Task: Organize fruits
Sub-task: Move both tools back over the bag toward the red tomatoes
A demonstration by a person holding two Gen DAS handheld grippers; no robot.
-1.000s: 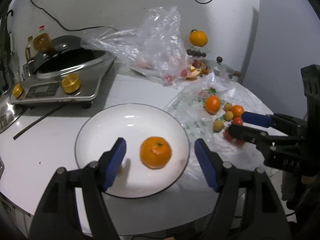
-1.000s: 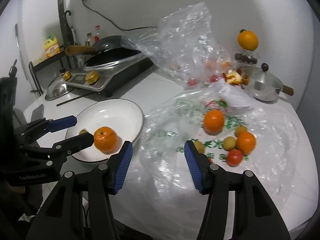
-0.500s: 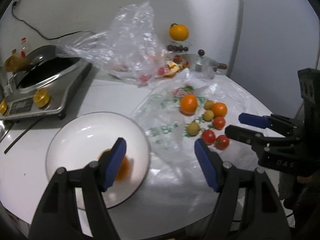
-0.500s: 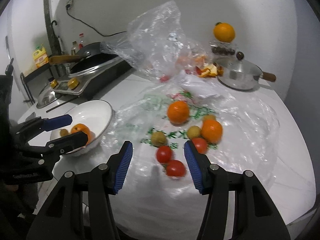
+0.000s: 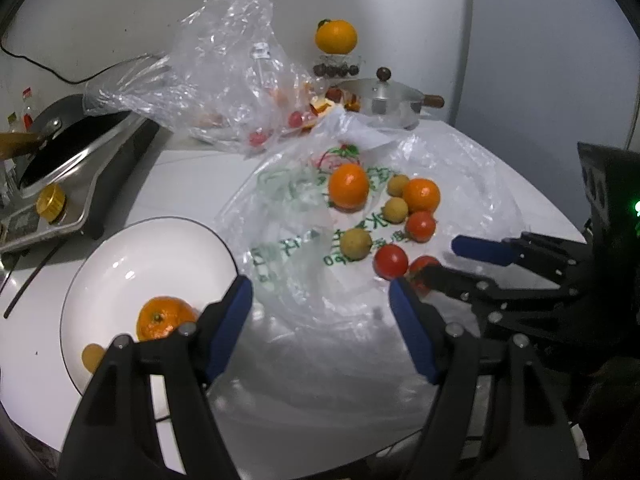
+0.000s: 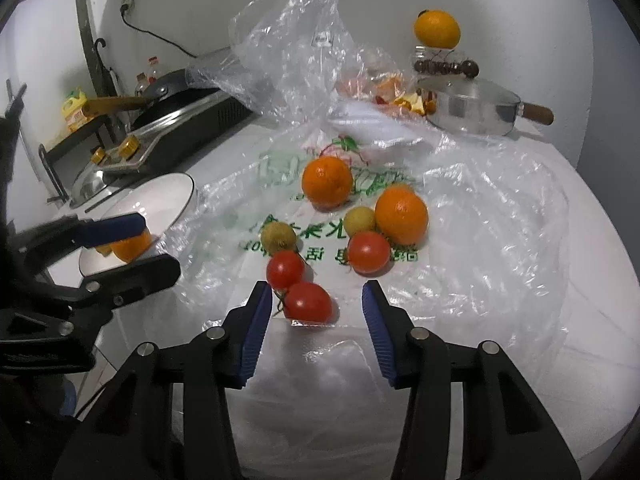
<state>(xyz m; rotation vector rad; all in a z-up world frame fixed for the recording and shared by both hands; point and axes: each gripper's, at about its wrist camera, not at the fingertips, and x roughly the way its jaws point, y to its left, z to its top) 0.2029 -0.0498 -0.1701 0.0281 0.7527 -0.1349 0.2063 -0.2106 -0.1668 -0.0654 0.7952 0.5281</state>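
1. Left wrist view: the left gripper (image 5: 320,300) stood well open with nothing between its blue pads, hovering over the flattened plastic bag (image 5: 280,248). A mandarin (image 5: 166,318) lay on the white plate (image 5: 120,248) just beside the left pad. Loose fruit lay ahead on the bag; the right gripper (image 5: 444,258) reached in beside a tomato (image 5: 391,261).

2. Right wrist view: the right gripper (image 6: 316,300) had just been narrowing its jaws, yet the pads touched nothing. The nearest tomato (image 6: 308,302) lay on the bag just ahead of the fingertips, nearer the left pad. Two oranges (image 6: 327,181) lay farther back.
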